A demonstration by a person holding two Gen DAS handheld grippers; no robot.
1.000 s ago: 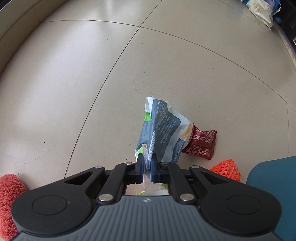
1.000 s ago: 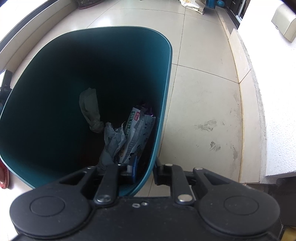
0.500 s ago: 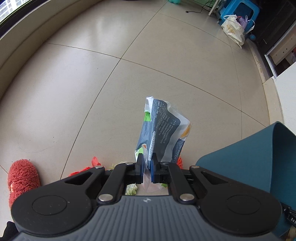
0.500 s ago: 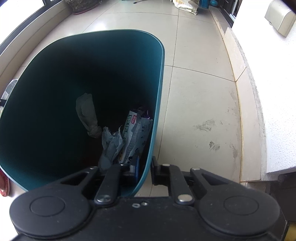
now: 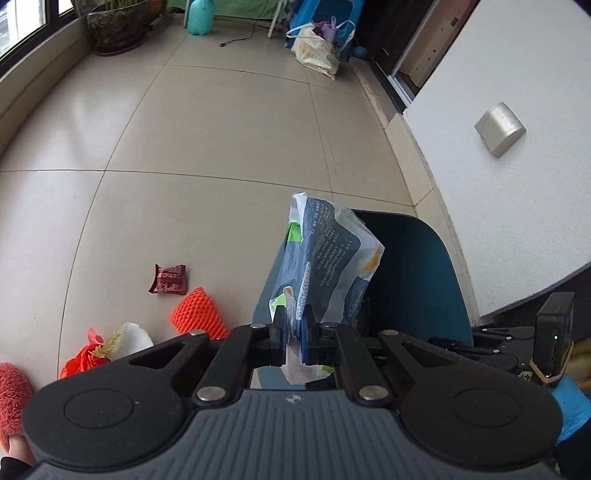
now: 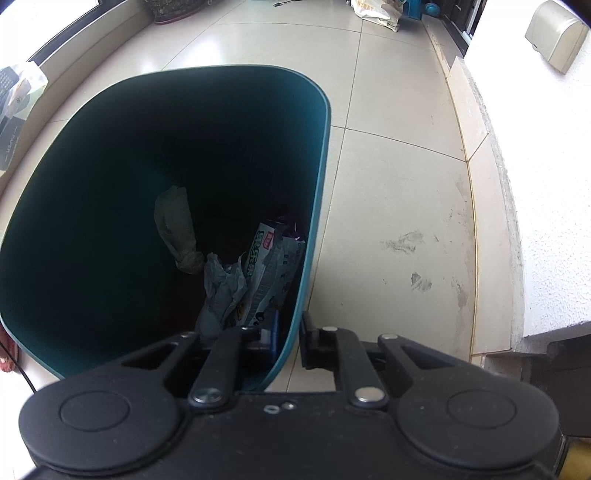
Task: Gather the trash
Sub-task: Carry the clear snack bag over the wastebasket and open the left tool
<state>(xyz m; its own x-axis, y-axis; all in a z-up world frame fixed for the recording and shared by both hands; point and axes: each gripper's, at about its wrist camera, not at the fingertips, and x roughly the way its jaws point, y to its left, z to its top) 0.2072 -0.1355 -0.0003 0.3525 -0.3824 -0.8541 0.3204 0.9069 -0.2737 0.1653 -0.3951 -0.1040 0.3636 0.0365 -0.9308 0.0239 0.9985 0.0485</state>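
My left gripper point(image 5: 293, 325) is shut on a blue and white paper packet point(image 5: 325, 266), held up in the air beside the near rim of the teal bin point(image 5: 413, 273). The same packet point(image 6: 16, 107) shows at the left edge of the right wrist view. My right gripper point(image 6: 290, 332) is shut on the bin's right wall point(image 6: 317, 192), one finger inside and one outside. Crumpled paper and wrappers point(image 6: 255, 273) lie at the bottom of the bin. On the floor lie a dark red wrapper point(image 5: 168, 284), an orange foam net point(image 5: 197, 314) and red and white scraps point(image 5: 107, 350).
A white wall point(image 5: 498, 184) with a metal box point(image 5: 500, 129) runs close along the right of the bin. A red fluffy slipper point(image 5: 13, 398) sits at the lower left. Far back stand a plant pot point(image 5: 116, 29), a plastic bag point(image 5: 316, 51) and a blue stool.
My left gripper has risen with the packet and swung right towards the bin; the floor trash now lies to its left. The right gripper's jaws have closed on the bin wall.
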